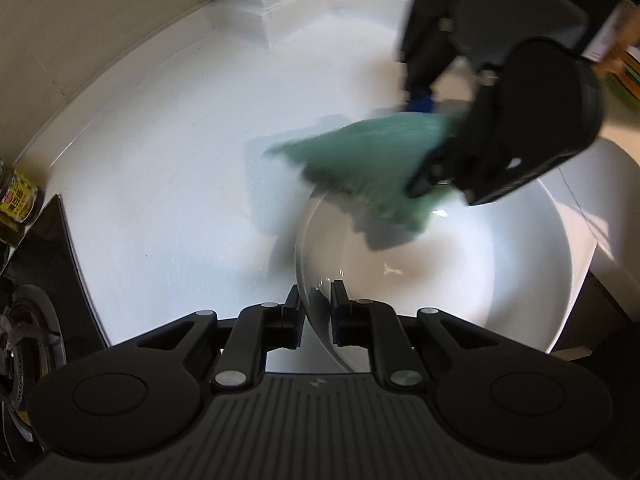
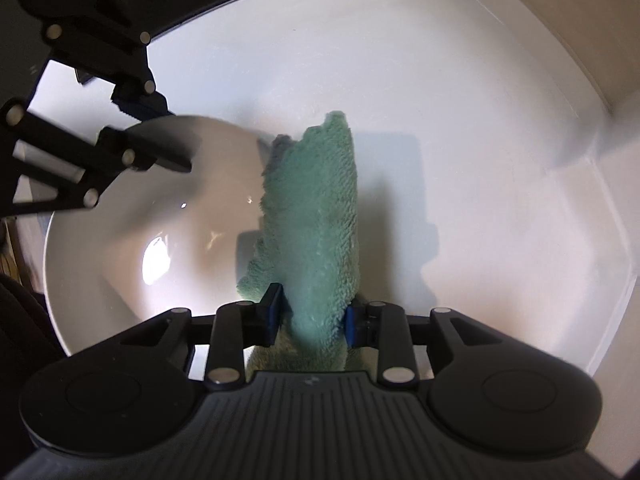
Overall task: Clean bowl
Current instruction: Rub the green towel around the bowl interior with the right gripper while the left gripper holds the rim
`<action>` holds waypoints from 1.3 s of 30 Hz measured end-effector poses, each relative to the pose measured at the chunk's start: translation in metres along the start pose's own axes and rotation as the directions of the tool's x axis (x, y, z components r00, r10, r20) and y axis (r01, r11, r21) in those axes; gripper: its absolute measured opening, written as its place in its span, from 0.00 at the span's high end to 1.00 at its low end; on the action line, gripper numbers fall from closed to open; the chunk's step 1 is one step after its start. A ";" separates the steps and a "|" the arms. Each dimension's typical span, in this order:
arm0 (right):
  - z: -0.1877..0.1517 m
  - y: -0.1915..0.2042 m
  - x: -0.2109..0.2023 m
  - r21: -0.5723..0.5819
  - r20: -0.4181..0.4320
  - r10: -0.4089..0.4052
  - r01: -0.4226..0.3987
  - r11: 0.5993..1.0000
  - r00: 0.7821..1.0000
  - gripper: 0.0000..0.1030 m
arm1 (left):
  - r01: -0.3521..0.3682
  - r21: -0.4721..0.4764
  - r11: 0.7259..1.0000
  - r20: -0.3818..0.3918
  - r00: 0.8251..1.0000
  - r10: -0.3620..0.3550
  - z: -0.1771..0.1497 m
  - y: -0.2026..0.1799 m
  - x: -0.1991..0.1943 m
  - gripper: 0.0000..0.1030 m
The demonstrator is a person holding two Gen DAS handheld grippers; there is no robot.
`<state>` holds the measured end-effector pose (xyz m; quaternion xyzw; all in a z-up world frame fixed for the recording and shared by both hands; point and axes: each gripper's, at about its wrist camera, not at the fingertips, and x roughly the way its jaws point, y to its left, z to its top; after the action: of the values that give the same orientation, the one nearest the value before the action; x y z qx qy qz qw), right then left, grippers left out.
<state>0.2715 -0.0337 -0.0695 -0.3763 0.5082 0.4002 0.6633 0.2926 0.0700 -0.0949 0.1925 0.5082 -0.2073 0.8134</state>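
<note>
Bowl [image 1: 460, 264]: white, glossy, lower right of the left wrist view, on the white worktop [image 1: 168, 168]; inner wall looks free of visible soil, though glare hides part of it.
Jar [image 1: 18, 200]: far left edge, beside the dark stove [image 1: 28, 340]; well apart from the bowl.
Left gripper [image 1: 316, 312]: bottom centre, jaws clenched on the near rim, one finger inside and one outside.
Rim grip risk: thin, slick edge held by a narrow pinch; sideways push from wiping could twist the bowl out or tip it.
Cloth [image 2: 316, 232]: green terry, centre of the right wrist view, draped over the bowl's right-hand rim, partly on the worktop.
Cloth risk: much of it hangs outside the bowl, so a stroke may wipe worktop, not bowl; loose end could snag the rim and drag it.
Right gripper [image 2: 314, 318]: bottom centre, jaws grasping the bunched cloth.
Motion blur: cloth smeared in the left wrist view, suggesting a fast sweep; could knock the two grippers together.
Stage: fits mid-wipe or a last pass alike.
</note>
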 end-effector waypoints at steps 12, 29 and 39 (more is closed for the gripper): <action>-0.007 -0.011 0.000 0.221 0.113 -0.015 -0.011 0.975 0.994 0.76 | -0.001 -0.412 0.911 -0.017 1.000 -0.006 -0.015 0.023 -0.007 0.88; -0.029 -0.007 -0.004 0.146 0.052 -0.014 0.006 0.989 0.999 0.74 | -0.009 -0.140 0.990 -0.003 1.000 0.009 0.005 0.036 0.028 0.89; -0.006 -0.020 0.003 0.079 0.031 -0.026 0.023 0.997 0.999 0.73 | -0.003 -0.090 0.996 -0.008 1.000 0.002 0.013 0.068 0.052 0.87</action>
<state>0.2879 -0.0464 -0.0715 -0.3496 0.5085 0.3775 0.6905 0.3590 0.1127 -0.1294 0.1570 0.5203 -0.1824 0.8194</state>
